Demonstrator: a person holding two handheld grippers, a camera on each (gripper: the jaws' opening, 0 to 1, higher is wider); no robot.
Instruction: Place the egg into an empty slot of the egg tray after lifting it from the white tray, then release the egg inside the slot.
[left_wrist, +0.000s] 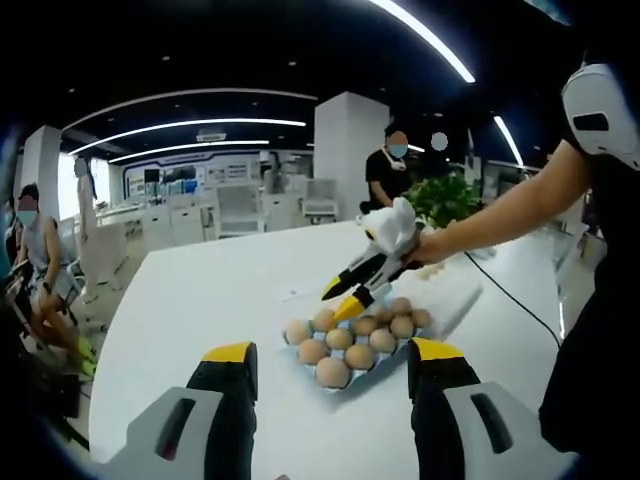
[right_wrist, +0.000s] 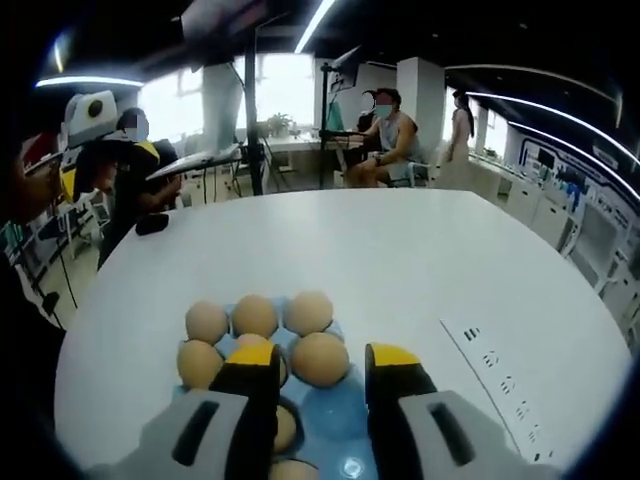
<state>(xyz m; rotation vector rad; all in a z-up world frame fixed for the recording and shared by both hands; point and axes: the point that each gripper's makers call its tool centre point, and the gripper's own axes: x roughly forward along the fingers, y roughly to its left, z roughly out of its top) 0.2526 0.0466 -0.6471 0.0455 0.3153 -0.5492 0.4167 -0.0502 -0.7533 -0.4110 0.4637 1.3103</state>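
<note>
Right claw (right_wrist: 320, 365) spread above tan eggs (right_wrist: 320, 358) in pale blue egg tray (right_wrist: 345, 425); left claw (left_wrist: 335, 360) spread too.

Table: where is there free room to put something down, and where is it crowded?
The white table is bare beyond the egg tray, up to its far edge, and between tray and power strip. It is crowded at the tray, where eggs and the right gripper stand.

No text, label or number can be read; the far wall (left_wrist: 190, 175) may bear signs, too blurred. The strip (right_wrist: 500, 385) has unreadable dark marks.
</note>
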